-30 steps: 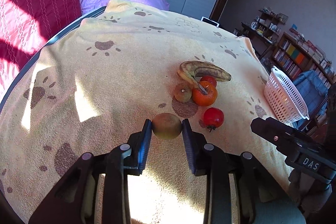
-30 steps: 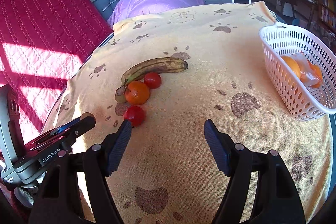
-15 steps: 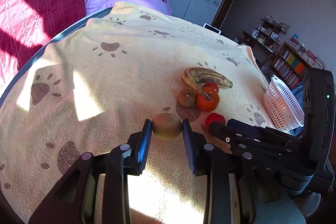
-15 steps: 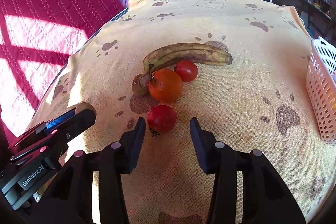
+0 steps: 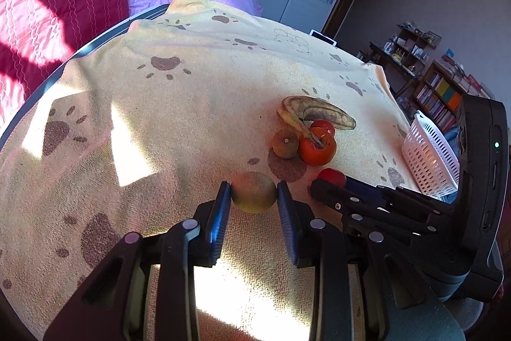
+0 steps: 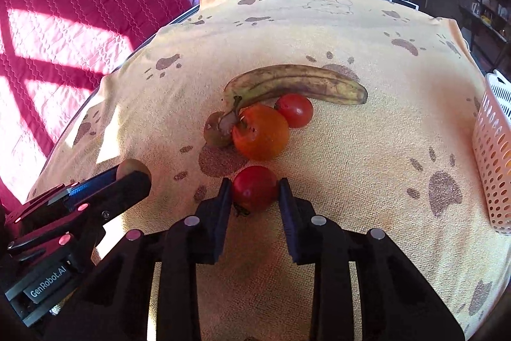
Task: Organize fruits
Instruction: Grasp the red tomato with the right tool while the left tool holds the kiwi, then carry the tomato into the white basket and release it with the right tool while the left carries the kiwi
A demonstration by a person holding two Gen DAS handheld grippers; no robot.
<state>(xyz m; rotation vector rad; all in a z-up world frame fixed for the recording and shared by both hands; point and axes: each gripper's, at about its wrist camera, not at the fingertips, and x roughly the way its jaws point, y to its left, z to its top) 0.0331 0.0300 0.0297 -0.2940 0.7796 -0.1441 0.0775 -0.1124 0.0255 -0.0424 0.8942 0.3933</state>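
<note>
My left gripper (image 5: 254,197) is shut on a round greenish-brown fruit (image 5: 254,192) that rests on the yellow paw-print towel (image 5: 191,117). To its right, my right gripper (image 6: 255,194) is closing on a red tomato (image 6: 255,187), with both pads pressed on its sides. Just beyond lie a spotted banana (image 6: 297,83), an orange persimmon (image 6: 260,131), a small red tomato (image 6: 295,111) and a small brown fruit (image 6: 215,130), all bunched together. The white basket (image 6: 493,149) stands at the far right with orange fruit inside.
The towel covers a table whose left edge (image 5: 64,63) borders a red quilt. A purple bedcover and wardrobe lie behind, bookshelves at the right. Bare towel stretches between the fruit cluster and the basket (image 5: 428,155).
My right gripper moved left and forward from open towel to the red tomato, and its jaws narrowed from wide apart onto it. The left gripper stayed still, holding the greenish fruit.
</note>
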